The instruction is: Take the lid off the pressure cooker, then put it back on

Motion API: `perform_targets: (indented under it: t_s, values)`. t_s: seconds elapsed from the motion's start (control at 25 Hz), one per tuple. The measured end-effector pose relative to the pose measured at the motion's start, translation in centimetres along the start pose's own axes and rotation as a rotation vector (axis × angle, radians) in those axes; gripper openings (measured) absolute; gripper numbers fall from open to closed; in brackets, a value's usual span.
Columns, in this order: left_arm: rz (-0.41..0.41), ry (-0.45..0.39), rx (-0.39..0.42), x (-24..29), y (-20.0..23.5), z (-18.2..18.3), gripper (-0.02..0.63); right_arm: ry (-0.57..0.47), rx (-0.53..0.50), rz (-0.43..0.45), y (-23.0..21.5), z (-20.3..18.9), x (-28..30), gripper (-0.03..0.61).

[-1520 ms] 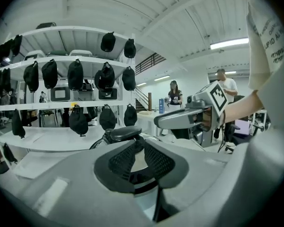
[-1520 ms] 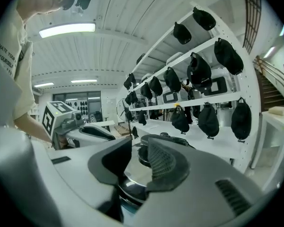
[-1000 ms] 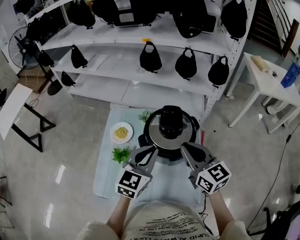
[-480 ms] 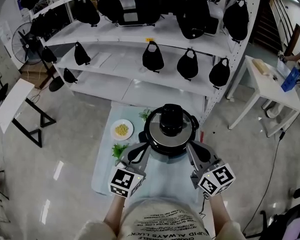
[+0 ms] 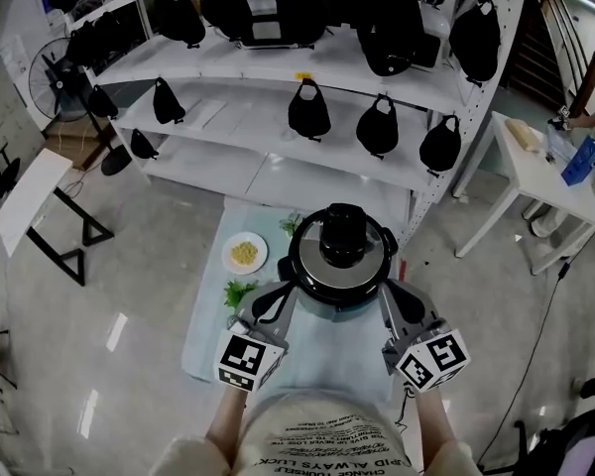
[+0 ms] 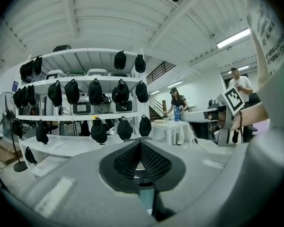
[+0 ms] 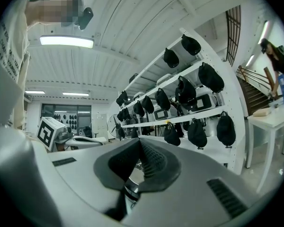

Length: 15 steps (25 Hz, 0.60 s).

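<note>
Lidded pressure cooker (image 5: 343, 256) between 2 tools, left tool (image 5: 278, 297) and right tool (image 5: 387, 296) both pressed together, seemingly touching its sides

Black-and-silver pressure cooker (image 5: 327, 278), white shelf (image 5: 268, 181)

The person wears a cream shirt (image 5: 312, 436) printed with black lettering. The left hand-held gripper (image 5: 286, 292) and the right hand-held gripper (image 5: 385, 292) are grey with dark ribbed pads (image 6: 154, 162). Each carries a white cube (image 5: 246, 361) with black square markers.
</note>
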State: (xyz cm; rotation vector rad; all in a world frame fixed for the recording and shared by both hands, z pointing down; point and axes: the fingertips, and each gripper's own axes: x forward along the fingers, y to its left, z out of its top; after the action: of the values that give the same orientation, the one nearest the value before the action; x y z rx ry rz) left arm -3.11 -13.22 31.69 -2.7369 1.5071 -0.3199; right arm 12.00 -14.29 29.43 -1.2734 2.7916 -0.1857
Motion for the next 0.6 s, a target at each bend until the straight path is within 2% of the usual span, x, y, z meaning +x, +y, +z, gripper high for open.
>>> perform_targets:
  t_s: [0.6]
  values:
    - [0.017, 0.034, 0.001, -0.2, 0.3, -1.3, 0.026, 0.018, 0.016, -0.038, -0.8, -1.2, -0.6, 0.005]
